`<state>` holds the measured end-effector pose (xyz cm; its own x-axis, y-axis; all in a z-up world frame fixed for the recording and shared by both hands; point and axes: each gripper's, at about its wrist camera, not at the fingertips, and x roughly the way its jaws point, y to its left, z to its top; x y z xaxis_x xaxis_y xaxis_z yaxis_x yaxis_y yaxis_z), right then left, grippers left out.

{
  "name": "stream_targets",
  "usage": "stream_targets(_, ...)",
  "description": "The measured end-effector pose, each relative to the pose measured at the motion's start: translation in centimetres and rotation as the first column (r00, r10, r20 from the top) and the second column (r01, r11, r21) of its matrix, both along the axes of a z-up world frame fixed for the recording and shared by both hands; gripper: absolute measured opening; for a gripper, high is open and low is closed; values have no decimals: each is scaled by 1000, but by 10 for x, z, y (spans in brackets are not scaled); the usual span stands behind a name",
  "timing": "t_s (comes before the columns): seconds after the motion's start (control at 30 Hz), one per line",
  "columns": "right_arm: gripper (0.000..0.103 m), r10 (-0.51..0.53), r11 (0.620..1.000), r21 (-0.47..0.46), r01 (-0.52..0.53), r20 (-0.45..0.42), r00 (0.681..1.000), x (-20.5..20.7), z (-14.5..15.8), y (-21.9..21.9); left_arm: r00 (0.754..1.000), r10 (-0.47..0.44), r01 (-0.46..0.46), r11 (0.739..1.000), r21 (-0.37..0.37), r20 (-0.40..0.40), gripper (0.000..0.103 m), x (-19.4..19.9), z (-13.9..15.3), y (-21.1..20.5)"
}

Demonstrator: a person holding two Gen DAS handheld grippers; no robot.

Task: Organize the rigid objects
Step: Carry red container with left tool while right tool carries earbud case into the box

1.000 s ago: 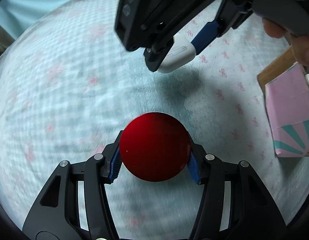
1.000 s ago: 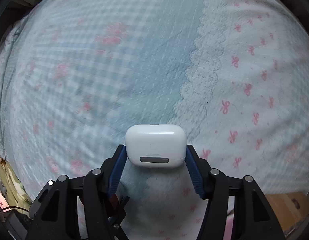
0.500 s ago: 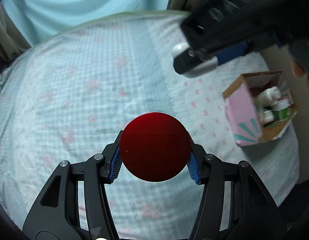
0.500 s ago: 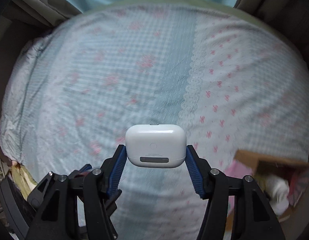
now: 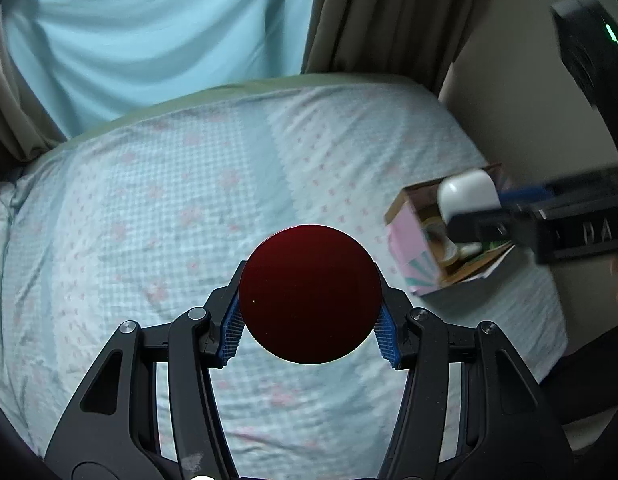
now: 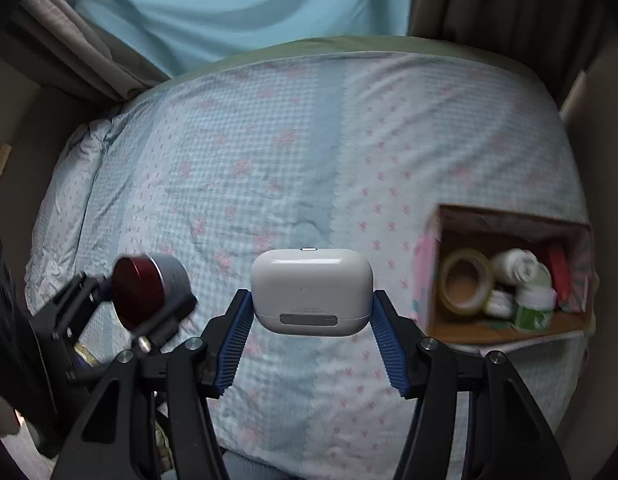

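Above the bed [image 6: 269, 140], the left gripper [image 5: 309, 334] clamps a red-lidded jar [image 5: 309, 294]; the right gripper [image 6: 311, 342] pinches a white case [image 6: 311, 290], with the box [image 6: 505, 330] at right of frame.

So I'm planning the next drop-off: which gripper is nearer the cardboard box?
Right. The right gripper hangs over the cardboard box; the left gripper is far across the bed.

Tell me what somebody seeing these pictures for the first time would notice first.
Probably the round red-lidded tin clamped in the left gripper and the white earbud case clamped in the right gripper, both held up over a bed with a pale blue bedspread. Next, the open cardboard box near the bed's right edge, holding a roll of tape and small bottles.
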<state>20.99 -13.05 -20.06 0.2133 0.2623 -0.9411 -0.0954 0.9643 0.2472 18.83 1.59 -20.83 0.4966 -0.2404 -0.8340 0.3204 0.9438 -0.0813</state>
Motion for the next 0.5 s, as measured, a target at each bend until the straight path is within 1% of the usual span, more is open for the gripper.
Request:
stream_targets(0.17,55,-32,999,13,32,15,999,-26,9,-50,1000,20,-20,999,-25,12,51,-10,19,-32)
stream_targets(0.3,55,-42,999,19,41,27,999,-42,13,-94,998,47,-46,999,-28,29,51,-16,28,-70)
stream_targets(0.4,55,-42,999,19,42,25,999,-48,13,-129,998,62,-61,997,-45,13,51,-17,28,-100)
stream_targets(0.5,55,-47,999,15,47,22,999,-47,10,-162,998,64,-65,997,-47,-13,51,-16,21,-133)
